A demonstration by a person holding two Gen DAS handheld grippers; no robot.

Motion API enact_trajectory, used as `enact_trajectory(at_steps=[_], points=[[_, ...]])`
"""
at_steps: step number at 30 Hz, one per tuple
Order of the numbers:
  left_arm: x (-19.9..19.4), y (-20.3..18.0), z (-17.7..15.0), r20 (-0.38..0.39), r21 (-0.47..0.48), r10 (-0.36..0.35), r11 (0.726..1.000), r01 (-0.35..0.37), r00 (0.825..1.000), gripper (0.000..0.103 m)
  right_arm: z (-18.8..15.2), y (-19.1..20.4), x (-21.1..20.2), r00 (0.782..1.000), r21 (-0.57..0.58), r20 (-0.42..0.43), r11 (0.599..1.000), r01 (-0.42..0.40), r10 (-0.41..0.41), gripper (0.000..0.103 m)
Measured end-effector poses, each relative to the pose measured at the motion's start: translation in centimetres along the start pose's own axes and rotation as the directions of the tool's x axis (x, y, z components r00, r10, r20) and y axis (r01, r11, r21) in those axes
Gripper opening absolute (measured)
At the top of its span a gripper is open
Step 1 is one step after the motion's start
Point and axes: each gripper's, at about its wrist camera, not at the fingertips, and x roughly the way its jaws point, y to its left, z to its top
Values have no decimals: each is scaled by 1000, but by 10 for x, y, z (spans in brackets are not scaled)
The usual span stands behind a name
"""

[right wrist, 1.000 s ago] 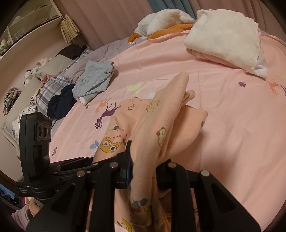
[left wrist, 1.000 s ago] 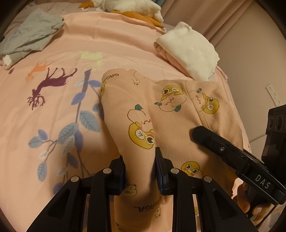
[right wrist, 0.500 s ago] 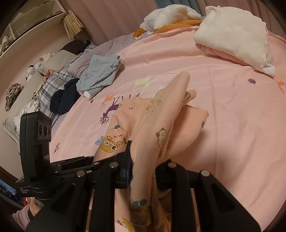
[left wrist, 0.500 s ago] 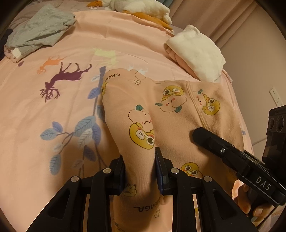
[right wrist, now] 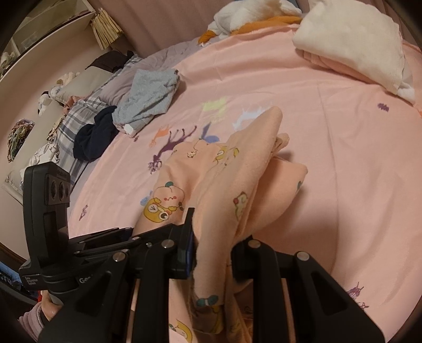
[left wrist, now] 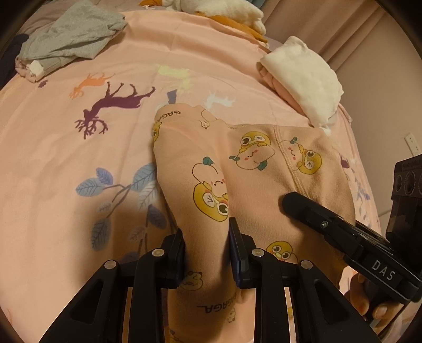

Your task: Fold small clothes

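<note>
1. Your peach printed garment [left wrist: 237,168] lies on the pink bedspread [left wrist: 66,147], partly lifted toward you; its far folded edge with the "GAGA" lettering sits just short of the purple deer print [left wrist: 116,103].
2. Your left gripper [left wrist: 207,250] is clamped on a bunched fold at the garment's near edge, jaws narrow with cloth pressed between them.
3. Your right gripper [right wrist: 213,237] pinches another raised ridge of the same garment, jaws likewise narrow on fabric.
4. To the garment's left the bedspread is bare out to the grey clothing [left wrist: 71,39] at the far left edge.
5. On the right, the folded cream pile [left wrist: 303,81] sits near the garment's far corner, close to the bed's edge.
6. White and orange plush fabric [left wrist: 224,10] lies along the far edge.
</note>
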Motion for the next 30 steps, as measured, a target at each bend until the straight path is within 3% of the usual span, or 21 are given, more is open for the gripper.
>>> enact_trajectory(at_steps=[21, 30], points=[[6, 2, -2, -25, -4, 9, 1000, -10, 1000, 28, -9, -33, 13, 999, 108, -52, 994, 3, 3, 30], [8, 6, -2, -32, -1, 27, 1000, -27, 999, 41, -12, -43, 14, 998, 138, -58, 990, 4, 4, 37]])
